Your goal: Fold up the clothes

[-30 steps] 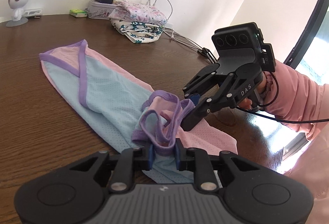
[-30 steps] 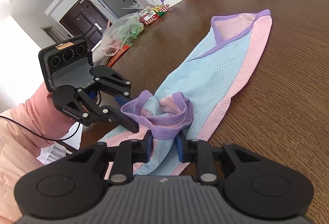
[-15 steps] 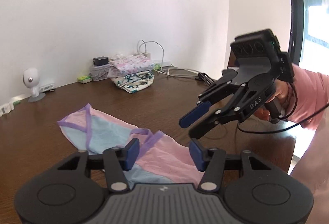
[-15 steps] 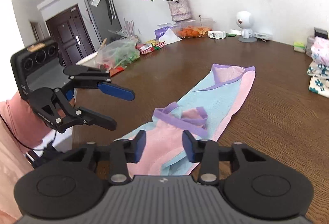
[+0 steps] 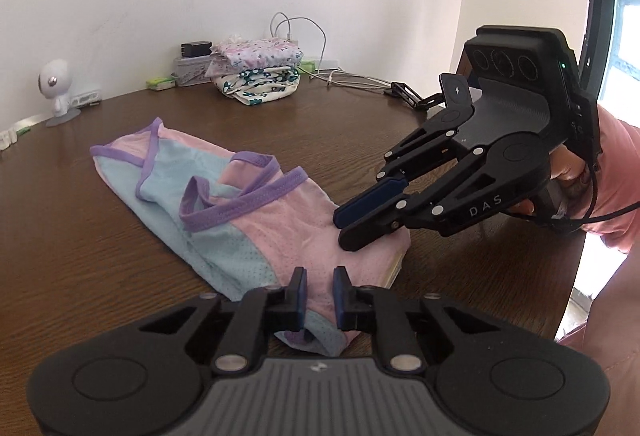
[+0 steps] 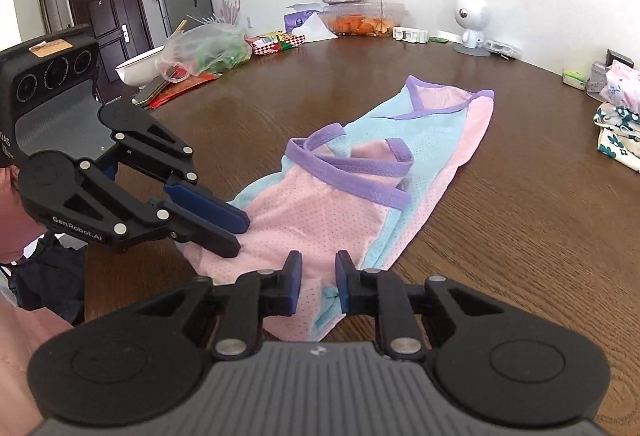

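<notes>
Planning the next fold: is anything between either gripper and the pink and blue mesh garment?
Nothing visible. The left gripper and right gripper both sit at the near end of the pink and blue mesh garment, jaws closing with cloth between them.

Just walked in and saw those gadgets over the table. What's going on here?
A person is folding a pink, blue and purple garment on a brown table with hand-held tongs. Its strap end already lies folded back over its middle. The left tongs and the right tongs are both at the near edge, closing with cloth between their fingers. A stack of folded clothes sits by the wall.
</notes>
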A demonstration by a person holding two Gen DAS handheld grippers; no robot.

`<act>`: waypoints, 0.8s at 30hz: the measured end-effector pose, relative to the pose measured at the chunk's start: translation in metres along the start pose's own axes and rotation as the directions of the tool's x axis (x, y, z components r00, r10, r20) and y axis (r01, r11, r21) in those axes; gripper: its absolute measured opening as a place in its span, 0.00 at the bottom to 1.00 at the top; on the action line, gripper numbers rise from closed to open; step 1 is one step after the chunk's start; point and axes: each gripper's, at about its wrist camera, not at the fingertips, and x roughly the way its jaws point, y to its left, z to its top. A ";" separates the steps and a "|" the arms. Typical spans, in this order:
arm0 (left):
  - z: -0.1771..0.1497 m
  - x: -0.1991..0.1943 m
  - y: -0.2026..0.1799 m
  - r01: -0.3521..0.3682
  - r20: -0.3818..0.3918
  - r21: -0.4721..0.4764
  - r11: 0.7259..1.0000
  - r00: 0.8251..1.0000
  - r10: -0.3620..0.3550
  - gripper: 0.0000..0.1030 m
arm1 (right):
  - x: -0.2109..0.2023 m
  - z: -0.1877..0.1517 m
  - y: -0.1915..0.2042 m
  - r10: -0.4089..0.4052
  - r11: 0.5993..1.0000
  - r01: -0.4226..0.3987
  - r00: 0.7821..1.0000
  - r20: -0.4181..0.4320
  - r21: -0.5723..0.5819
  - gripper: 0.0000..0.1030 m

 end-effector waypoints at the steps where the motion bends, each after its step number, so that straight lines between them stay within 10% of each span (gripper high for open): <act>1: 0.001 -0.001 -0.001 -0.002 0.001 -0.001 1.000 1.000 0.002 0.13 | -0.001 0.000 0.000 0.001 1.000 -0.001 1.000 0.002 0.005 0.17; 7: 0.016 -0.014 -0.017 -0.025 0.079 0.064 0.998 0.997 0.020 0.24 | -0.016 0.030 -0.003 0.012 1.000 -0.014 0.993 0.120 0.017 0.19; 13: 0.010 0.014 -0.022 -0.019 -0.019 0.109 0.994 1.000 0.021 0.18 | 0.030 0.055 0.001 0.046 0.997 -0.044 0.998 0.038 -0.058 0.19; 24: 0.003 0.006 -0.013 0.017 0.042 0.045 0.999 0.999 -0.019 0.24 | 0.045 0.045 -0.010 0.049 0.998 -0.047 0.997 0.055 -0.036 0.23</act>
